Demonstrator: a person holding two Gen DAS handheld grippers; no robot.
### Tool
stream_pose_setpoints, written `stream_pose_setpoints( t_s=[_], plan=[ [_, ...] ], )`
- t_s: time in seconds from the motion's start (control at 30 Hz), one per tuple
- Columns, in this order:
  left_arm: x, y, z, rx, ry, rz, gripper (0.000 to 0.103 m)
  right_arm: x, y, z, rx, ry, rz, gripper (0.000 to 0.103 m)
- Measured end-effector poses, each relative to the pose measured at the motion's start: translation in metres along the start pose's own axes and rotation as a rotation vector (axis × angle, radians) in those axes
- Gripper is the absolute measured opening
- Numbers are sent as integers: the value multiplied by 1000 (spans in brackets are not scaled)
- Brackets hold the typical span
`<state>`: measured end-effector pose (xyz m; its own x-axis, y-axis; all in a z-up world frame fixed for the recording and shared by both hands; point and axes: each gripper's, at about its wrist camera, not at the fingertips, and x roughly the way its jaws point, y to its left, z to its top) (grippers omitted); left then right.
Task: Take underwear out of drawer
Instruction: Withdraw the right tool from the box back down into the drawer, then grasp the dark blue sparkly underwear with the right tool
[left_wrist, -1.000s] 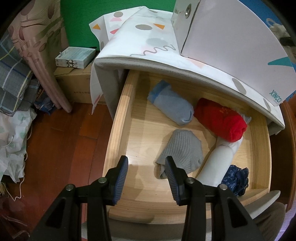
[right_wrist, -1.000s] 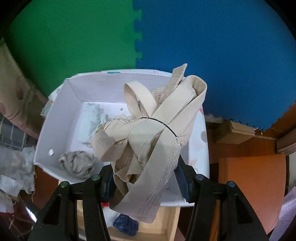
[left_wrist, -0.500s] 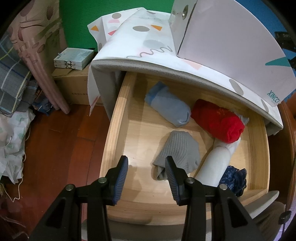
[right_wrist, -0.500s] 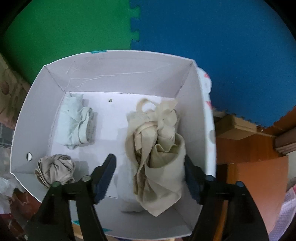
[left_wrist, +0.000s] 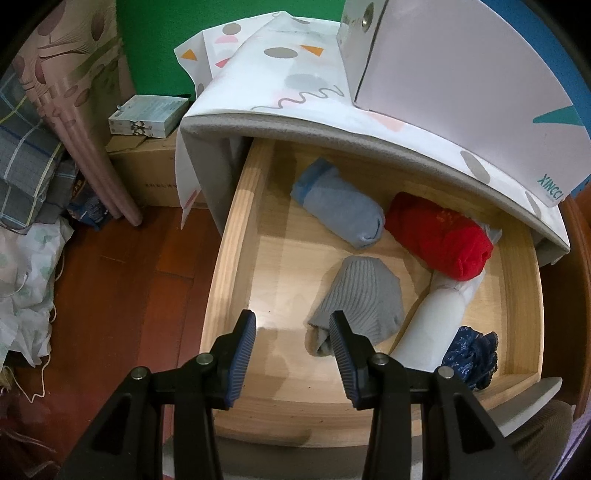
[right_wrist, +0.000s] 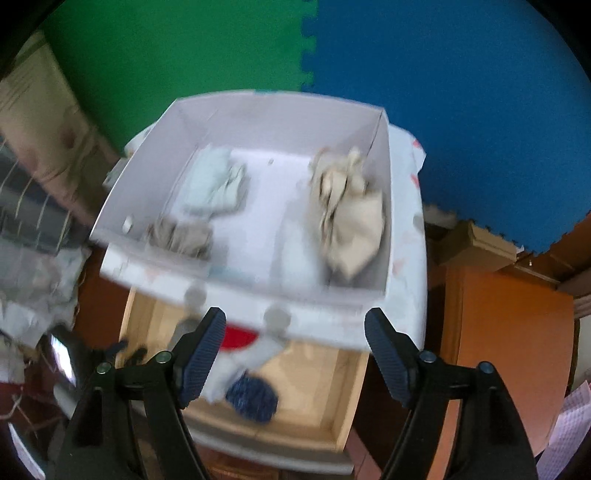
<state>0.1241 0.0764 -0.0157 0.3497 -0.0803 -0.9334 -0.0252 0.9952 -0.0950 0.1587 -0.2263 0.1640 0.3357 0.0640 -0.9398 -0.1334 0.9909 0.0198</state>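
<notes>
While my hands hover over the open drawer, this is how things stand, each place given relative to the drawer.

Step in hand: one beige garment (right_wrist: 349, 218) lies released in the white box (right_wrist: 280, 118), which sits on the patterned surface (left_wrist: 295, 92) directly above the drawer (left_wrist: 229, 236); I judge I am between pieces, turning to the next.

Right gripper (right_wrist: 295, 354): its fingers have just been opening and stand spread wide with nothing between them, over the drawer's front edge. This view is blurred.

Left gripper (left_wrist: 291, 347): fingers partly apart, pinching nothing, above the drawer's near left part.

Underwear left in the drawer: a grey ribbed roll (left_wrist: 358, 299) in the middle, nearest my left fingers; a light blue roll (left_wrist: 340, 210) toward the back; a red roll (left_wrist: 439, 240) at back right; a white roll (left_wrist: 436, 325) and a dark blue patterned piece (left_wrist: 469, 354) at front right.

Already in the box: a pale green piece (right_wrist: 216, 182) and a grey-beige bundle (right_wrist: 181, 236).

Next move, my judgement: lower open fingers over one roll, close across its thickest part, and lift clear of the overhanging surface.
</notes>
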Motion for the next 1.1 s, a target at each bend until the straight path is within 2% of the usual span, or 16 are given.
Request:
stream_pose_setpoints(
  t_s=[0.17, 0.3, 0.43, 0.73, 0.93, 1.1],
  plan=[
    [1, 1, 0, -4, 5, 4, 42, 16, 9, -52, -29, 76, 30, 77],
    [1, 2, -1, -1, 10, 10, 42, 55, 18, -84, -43, 168, 42, 77],
    [1, 1, -1, 1, 9, 10, 42, 113, 31, -113, -38, 299, 67, 76],
    [2, 0, 0, 5, 18, -3, 42, 198, 50, -136, -12, 451, 62, 76],
    [5, -3, 0, 10, 25, -8, 42, 230, 62, -142, -20, 496, 26, 76],
    [6, -3, 1, 9, 31, -8, 42, 247, 71, -146, -38, 527, 30, 76]
  ],
)
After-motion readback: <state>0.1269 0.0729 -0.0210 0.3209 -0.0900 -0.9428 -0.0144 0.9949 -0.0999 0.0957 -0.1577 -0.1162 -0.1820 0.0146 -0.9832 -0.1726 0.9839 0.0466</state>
